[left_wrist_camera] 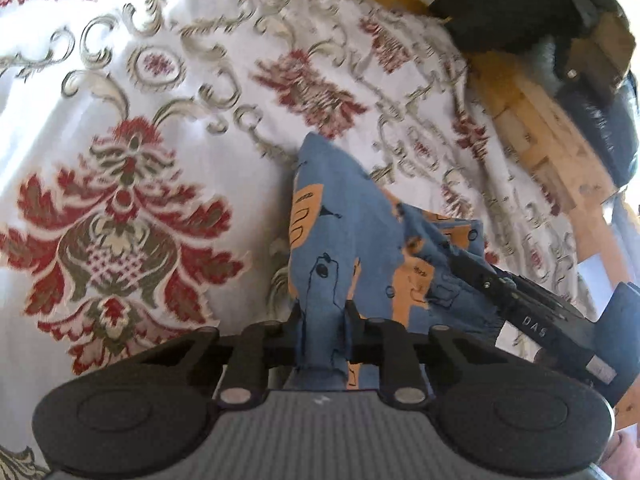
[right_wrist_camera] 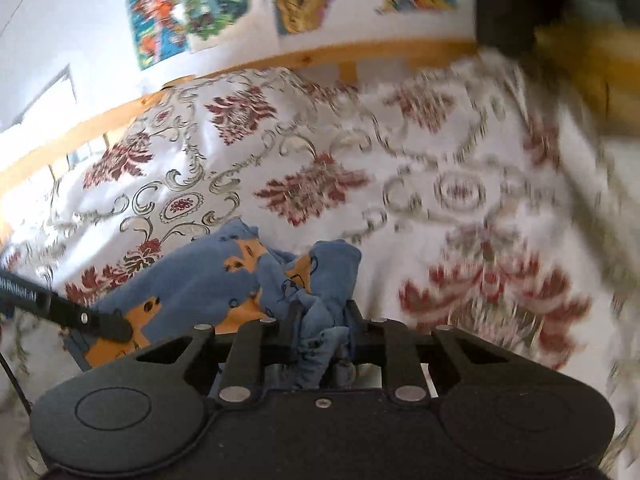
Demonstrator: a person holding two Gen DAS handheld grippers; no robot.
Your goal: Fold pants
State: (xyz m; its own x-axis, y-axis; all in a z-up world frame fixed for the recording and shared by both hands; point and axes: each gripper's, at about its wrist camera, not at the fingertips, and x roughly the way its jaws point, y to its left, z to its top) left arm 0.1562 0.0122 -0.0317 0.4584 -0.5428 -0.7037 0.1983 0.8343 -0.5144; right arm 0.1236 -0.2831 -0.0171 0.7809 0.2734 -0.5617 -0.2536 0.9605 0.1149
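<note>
The pants (left_wrist_camera: 344,224) are small, blue with orange patches and black line drawings. In the left wrist view they hang bunched over a white bedspread with red flowers. My left gripper (left_wrist_camera: 322,312) is shut on a fold of the blue cloth, which runs back between the fingers. To its right, my right gripper (left_wrist_camera: 496,280) bites another edge of the same garment. In the right wrist view the pants (right_wrist_camera: 192,284) spread to the left, and my right gripper (right_wrist_camera: 322,316) is shut on a crumpled bunch of them. My left gripper (right_wrist_camera: 116,326) grips the orange-patched edge at the lower left.
The floral bedspread (left_wrist_camera: 120,128) covers the whole bed. A wooden bed frame (left_wrist_camera: 548,128) runs along the right, with a dark bag or cushion (left_wrist_camera: 520,8) at its top. Colourful pictures (right_wrist_camera: 192,8) hang on the white wall behind a wooden rail (right_wrist_camera: 304,60).
</note>
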